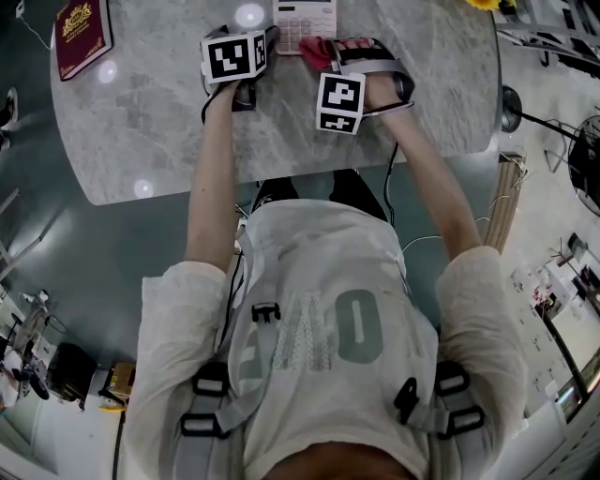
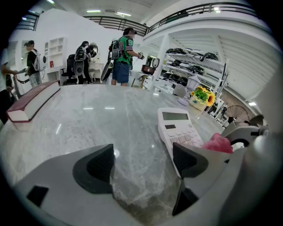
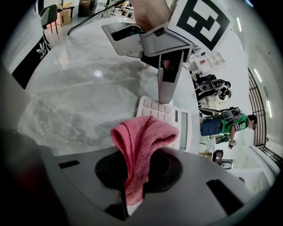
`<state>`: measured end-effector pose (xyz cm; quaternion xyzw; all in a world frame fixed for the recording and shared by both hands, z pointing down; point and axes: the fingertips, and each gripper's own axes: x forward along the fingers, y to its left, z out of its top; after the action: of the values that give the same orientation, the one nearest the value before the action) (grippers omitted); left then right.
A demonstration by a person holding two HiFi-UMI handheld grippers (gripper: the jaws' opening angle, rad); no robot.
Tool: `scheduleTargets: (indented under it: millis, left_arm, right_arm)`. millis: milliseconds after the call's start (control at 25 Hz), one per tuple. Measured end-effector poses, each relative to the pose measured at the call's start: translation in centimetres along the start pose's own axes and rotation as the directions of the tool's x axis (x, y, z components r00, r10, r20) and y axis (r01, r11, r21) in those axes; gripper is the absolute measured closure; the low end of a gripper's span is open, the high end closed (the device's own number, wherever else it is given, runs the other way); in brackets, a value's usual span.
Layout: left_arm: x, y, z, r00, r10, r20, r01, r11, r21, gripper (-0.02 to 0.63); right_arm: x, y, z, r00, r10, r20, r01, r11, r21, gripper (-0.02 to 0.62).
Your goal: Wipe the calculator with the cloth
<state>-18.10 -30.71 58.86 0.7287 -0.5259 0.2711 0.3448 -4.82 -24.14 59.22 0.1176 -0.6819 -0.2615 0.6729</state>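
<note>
The white calculator (image 1: 305, 23), with a grey display and pale keys, lies flat on the marble table (image 1: 150, 141). Bare stone runs left to a maroon book (image 1: 82, 33) near the edge. The left gripper (image 2: 143, 163) gapes empty beside the calculator. The right gripper (image 3: 137, 170) is clenched on the pink cloth (image 3: 141, 141) at its key end. The book's lettering is unreadable.

Pale short-sleeved T-shirt (image 1: 319, 272), big grey lettering, grey harness straps (image 1: 265, 361), black buckles (image 1: 211, 382), grey left gripper (image 1: 262, 39) and right gripper (image 1: 336, 52), black-and-white marker cubes (image 1: 234, 56).

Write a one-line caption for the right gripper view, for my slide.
Right gripper, jaws shut on a pink cloth, close to the white calculator on a marble table.
</note>
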Motion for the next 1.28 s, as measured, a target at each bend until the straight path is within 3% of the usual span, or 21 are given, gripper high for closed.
scheduleTargets:
  millis: [280,440,640,800,920,1040,1160,1280]
  left_arm:
    - [0.2,-0.1,0.0,1.000,-0.005,-0.015,0.005,1.000,-0.002,0.187]
    - [-0.4,0.2,0.5,1.000,-0.001,-0.005,0.001,1.000,-0.018,0.189]
    - [-3.7,-0.3,6.1,0.990,0.035,0.139,-0.034,0.999,-0.011,0.189]
    - [-8.1,-2.6,13.3,0.960,0.014,0.281,-0.031,0.998,0.057,0.195]
    - [-12.6,-4.4,18.7,0.905,-0.012,0.425,-0.039,0.993,0.111,0.233]
    - [-18.4,-6.7,21.8,0.802,-0.028,0.596,-0.050,0.992,0.113,0.327]
    - [-23.8,-9.1,23.0,0.699,-0.040,0.714,-0.096,0.984,0.149,0.429]
    - [-28.3,-10.8,22.8,0.582,-0.041,0.812,-0.132,0.981,0.144,0.451]
  right_arm:
    - [0.1,-0.3,-0.2,0.999,0.020,0.026,-0.022,0.999,0.049,0.543]
    - [-0.6,-2.0,-0.1,0.999,-0.019,0.037,0.017,0.998,0.066,0.541]
    - [-4.0,-7.5,-0.7,0.987,-0.146,0.064,0.139,0.985,0.099,0.541]
    - [-8.7,-13.4,-1.5,0.955,-0.282,0.095,0.264,0.951,0.160,0.541]
    - [-12.3,-17.7,-1.7,0.913,-0.383,0.138,0.339,0.903,0.264,0.541]
    - [-16.9,-20.2,-2.1,0.854,-0.481,0.197,0.374,0.833,0.408,0.541]
    - [-22.2,-22.0,-2.9,0.759,-0.604,0.242,0.405,0.730,0.550,0.541]
    - [-26.7,-22.7,-3.7,0.647,-0.709,0.281,0.364,0.611,0.703,0.541]
